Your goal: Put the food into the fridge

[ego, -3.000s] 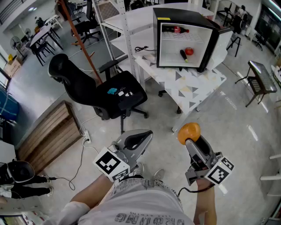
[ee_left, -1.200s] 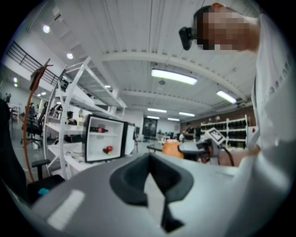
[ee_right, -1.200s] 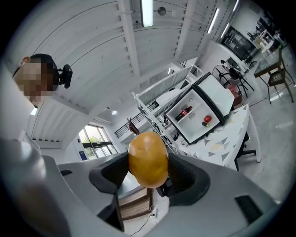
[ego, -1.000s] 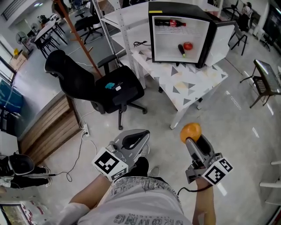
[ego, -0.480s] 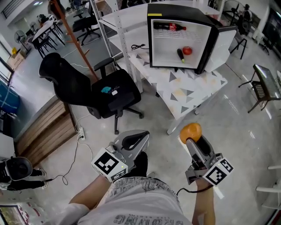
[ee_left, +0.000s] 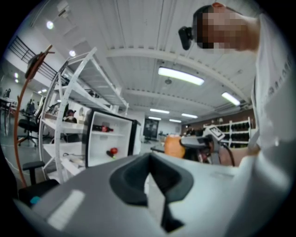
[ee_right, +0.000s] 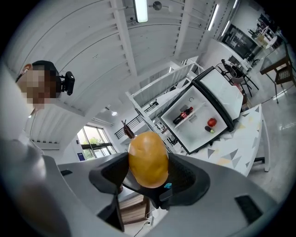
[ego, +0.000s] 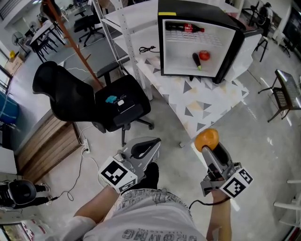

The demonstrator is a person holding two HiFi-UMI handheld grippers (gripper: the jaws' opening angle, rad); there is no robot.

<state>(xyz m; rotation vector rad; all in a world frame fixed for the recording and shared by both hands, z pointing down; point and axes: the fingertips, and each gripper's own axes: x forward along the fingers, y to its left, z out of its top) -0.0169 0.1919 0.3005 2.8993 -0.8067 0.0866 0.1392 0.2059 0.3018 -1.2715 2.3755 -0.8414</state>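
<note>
My right gripper (ego: 207, 142) is shut on an orange fruit (ego: 206, 139), seen close up as the orange fruit (ee_right: 148, 159) between the jaws of the right gripper (ee_right: 149, 178). My left gripper (ego: 145, 148) is shut and holds nothing; its jaws meet in the left gripper view (ee_left: 149, 178). Ahead, a small black fridge (ego: 175, 7) stands open on a patterned table (ego: 211, 101). Inside it lie a cola bottle (ego: 184, 28) on the upper shelf, and a tomato (ego: 204, 55) and a dark eggplant (ego: 196, 60) below. The fridge (ee_right: 217, 95) also shows in the right gripper view.
A black office chair (ego: 89, 101) stands left of the table, with small items on its seat. White shelving (ego: 120, 28) rises behind it. A wooden crate (ego: 44, 141) sits at the left, cables trail on the floor, and a metal stool (ego: 287, 92) stands at the far right.
The fridge, table and chair have shifted down and left in the head view and look a little larger, as I step closer. Both grippers keep their pose, the right still on the orange fruit.
</note>
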